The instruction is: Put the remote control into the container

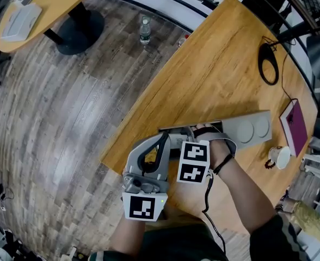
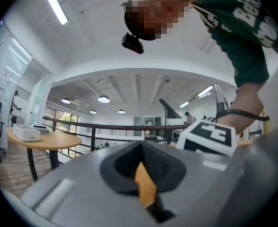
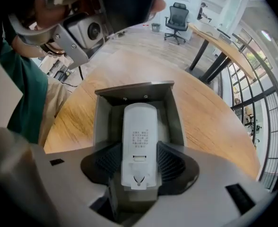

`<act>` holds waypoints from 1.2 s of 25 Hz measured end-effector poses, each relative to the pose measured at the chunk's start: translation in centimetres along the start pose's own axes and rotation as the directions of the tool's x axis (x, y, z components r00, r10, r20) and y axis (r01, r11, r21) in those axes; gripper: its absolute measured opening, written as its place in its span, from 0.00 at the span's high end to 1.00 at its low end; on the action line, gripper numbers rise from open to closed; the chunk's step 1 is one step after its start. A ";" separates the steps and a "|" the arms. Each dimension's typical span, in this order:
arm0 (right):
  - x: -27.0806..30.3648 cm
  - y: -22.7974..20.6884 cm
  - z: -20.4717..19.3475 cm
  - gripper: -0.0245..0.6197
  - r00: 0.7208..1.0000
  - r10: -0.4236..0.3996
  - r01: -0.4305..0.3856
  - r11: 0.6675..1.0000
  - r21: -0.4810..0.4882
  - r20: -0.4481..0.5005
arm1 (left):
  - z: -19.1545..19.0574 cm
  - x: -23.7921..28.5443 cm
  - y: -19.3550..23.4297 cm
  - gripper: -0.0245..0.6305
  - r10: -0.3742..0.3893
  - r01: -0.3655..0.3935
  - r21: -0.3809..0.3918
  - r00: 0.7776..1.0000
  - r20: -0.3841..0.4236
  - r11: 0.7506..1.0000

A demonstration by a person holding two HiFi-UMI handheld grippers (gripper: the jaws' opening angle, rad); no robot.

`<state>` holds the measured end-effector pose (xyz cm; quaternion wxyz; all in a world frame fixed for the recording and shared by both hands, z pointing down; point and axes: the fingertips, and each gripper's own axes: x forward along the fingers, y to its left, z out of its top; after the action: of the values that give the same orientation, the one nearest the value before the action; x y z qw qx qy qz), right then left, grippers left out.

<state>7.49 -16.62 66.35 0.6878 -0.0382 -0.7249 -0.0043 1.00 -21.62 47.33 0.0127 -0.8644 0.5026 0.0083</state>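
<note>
A white remote control (image 3: pixel 139 141) hangs back side up between the black ribbed pads (image 3: pixel 171 162) of my right gripper (image 3: pixel 139 163), which is shut on it. The gripper points down over an open grey container (image 3: pixel 101 122) on the wooden table (image 3: pixel 210 122), and the remote's far end sits inside the box's opening. In the head view the right gripper (image 1: pixel 195 141) hangs over the container (image 1: pixel 173 129), and its marker cube hides the remote. My left gripper (image 1: pixel 148 161) is held beside it at the table's near edge. Its own view faces the ceiling and shows no clear jaws.
The grey container's long part with two round dimples (image 1: pixel 252 128) stretches to the right. A magenta book (image 1: pixel 295 125), a white cup (image 1: pixel 281 156) and a black cable loop (image 1: pixel 269 64) lie further right. A bottle (image 1: pixel 144 30) stands on the floor beyond the table edge.
</note>
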 end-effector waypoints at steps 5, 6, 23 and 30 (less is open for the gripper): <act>0.1 0.0 0.0 0.59 0.998 -0.027 0.025 0.999 -0.033 -0.056 | 0.2 -0.1 0.2 0.96 0.004 -0.004 -0.005 1.000 0.003 1.000; 0.1 0.0 0.0 0.59 0.997 -0.037 0.034 0.999 -0.037 -0.062 | 0.2 -0.1 0.2 0.96 0.003 -0.003 -0.006 1.000 0.003 1.000; -0.9 -0.2 0.6 0.55 0.995 -0.098 0.097 0.994 -0.046 -0.022 | 0.8 -1.3 0.0 0.96 -0.005 0.005 0.005 1.000 -0.005 1.000; -2.2 -0.2 1.3 0.54 0.990 -0.142 0.142 0.989 -0.026 0.005 | 1.9 -1.7 0.2 0.96 -0.009 0.010 0.019 1.000 -0.005 1.000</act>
<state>6.30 -16.88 64.13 0.6839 0.0045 -0.7268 -0.0630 -0.01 -20.20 45.44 0.0197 -0.8666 0.4985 0.0014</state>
